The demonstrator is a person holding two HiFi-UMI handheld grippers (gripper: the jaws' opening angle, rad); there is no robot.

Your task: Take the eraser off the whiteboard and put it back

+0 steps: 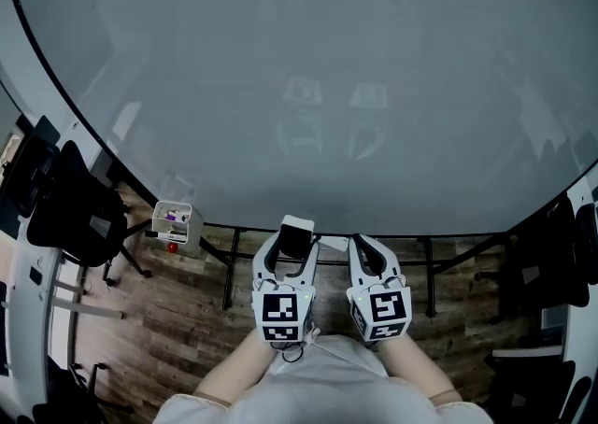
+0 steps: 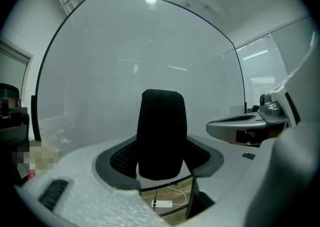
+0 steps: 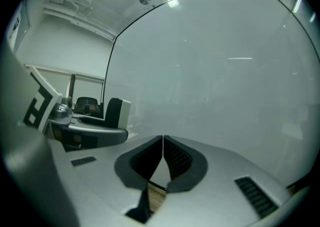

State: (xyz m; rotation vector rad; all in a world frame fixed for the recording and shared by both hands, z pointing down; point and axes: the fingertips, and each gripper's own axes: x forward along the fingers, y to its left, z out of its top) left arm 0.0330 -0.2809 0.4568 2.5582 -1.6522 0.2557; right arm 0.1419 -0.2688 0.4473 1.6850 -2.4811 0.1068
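Two grippers sit side by side low in the head view, both pointing at the whiteboard (image 1: pixel 308 86), which fills most of that view. The left gripper (image 1: pixel 292 249) is clamped on the eraser (image 1: pixel 297 231), one jaw on each side of it. In the left gripper view the eraser (image 2: pixel 161 133) stands upright between the dark pads, its black felt face towards the camera and its upper end rising well above the jaw tips. From the right gripper view the same eraser (image 3: pixel 119 112) shows a white back and a black side, held just in front of the board's lower part; whether the felt touches the surface cannot be told. The right gripper (image 1: pixel 366 249) is just beside the left one, near the eraser but apart from it. Its jaws are pressed together with nothing between them, as the right gripper view (image 3: pixel 163 157) shows. Left of the grippers, a small white box (image 1: pixel 175 219) hangs at the board's lower edge, and a black chair (image 1: pixel 75 212) stands on the wooden floor (image 1: pixel 187 319).
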